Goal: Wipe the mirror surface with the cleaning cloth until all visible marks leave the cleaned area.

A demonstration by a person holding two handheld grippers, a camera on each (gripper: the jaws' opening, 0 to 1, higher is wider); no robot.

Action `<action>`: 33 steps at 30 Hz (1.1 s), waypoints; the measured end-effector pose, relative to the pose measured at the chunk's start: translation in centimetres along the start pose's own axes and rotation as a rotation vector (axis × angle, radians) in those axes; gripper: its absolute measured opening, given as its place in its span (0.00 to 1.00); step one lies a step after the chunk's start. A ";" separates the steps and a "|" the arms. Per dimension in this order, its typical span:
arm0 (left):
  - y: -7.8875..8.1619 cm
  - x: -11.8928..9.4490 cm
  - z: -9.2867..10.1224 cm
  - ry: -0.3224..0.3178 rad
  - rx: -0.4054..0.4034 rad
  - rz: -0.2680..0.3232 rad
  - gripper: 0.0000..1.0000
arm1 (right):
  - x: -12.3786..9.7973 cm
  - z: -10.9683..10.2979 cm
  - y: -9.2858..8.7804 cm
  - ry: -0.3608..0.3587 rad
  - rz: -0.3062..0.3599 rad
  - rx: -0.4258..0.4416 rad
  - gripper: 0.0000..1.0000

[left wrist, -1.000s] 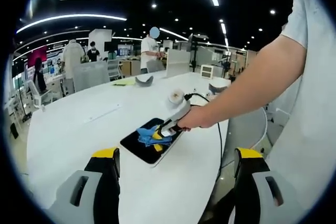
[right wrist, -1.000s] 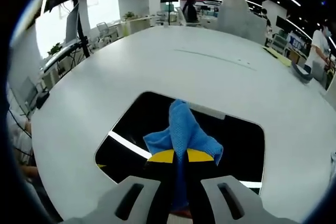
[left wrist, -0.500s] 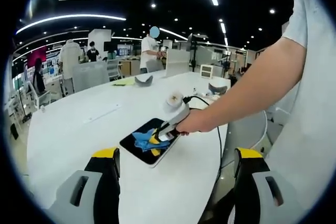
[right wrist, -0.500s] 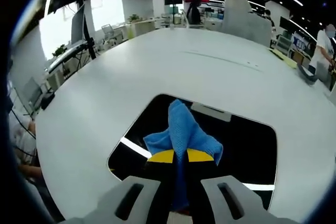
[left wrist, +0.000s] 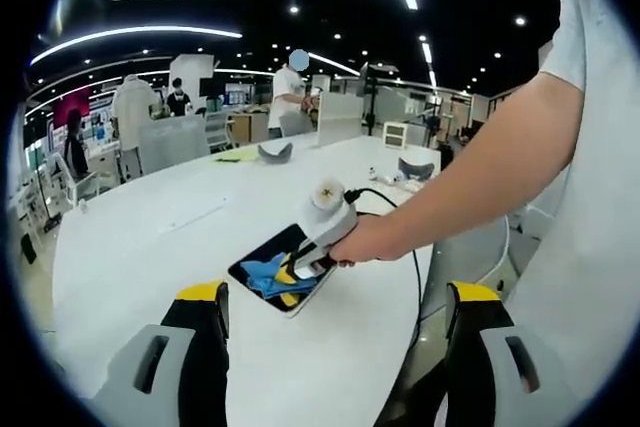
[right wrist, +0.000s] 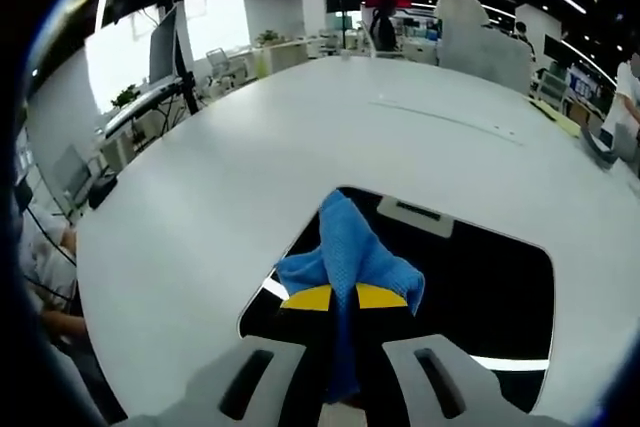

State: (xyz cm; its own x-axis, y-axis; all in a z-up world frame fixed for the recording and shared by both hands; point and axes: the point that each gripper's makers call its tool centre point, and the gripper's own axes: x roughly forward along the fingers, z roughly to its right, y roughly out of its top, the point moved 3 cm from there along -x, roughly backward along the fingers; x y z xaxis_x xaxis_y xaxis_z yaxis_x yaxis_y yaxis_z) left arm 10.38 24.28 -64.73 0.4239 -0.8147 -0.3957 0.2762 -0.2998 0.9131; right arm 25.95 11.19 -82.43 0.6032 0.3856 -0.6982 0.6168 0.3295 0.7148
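A dark rectangular mirror [left wrist: 262, 260] [right wrist: 480, 277] lies flat on the white table [left wrist: 150, 237]. My right gripper [right wrist: 345, 296] [left wrist: 291, 272] is shut on a blue cleaning cloth [right wrist: 347, 245] [left wrist: 258, 272] and presses it onto the mirror near its left edge in the right gripper view. A person's hand [left wrist: 365, 240] holds that gripper. My left gripper [left wrist: 335, 297] is open, held above the table's near edge, well short of the mirror, with nothing between its yellow-tipped fingers.
The big white table [right wrist: 300, 137] stretches far beyond the mirror. Small objects [left wrist: 276, 152] lie at its far side. Chairs [left wrist: 170, 142] and several people [left wrist: 290, 97] stand behind it. A cable [left wrist: 415, 267] hangs off the right gripper.
My right gripper has slid the cloth across the mirror toward its left edge in the right gripper view. The left gripper has stayed where it was.
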 end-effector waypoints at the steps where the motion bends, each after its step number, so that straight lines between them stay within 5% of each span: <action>1: -0.1 0.0 0.0 0.000 0.006 -0.004 0.90 | 0.0 -0.2 0.0 0.002 0.001 0.000 0.01; 33: 1.0 0.3 0.4 -0.004 -0.015 0.029 0.89 | 0.3 -3.1 0.1 0.065 0.024 -0.035 0.01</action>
State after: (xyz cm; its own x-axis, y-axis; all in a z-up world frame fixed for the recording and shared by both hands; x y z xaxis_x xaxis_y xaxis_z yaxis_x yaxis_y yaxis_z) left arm 10.48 23.52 -63.92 0.4284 -0.8248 -0.3690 0.2765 -0.2691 0.9226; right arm 24.65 13.99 -82.43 0.5830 0.4482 -0.6777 0.5837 0.3491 0.7331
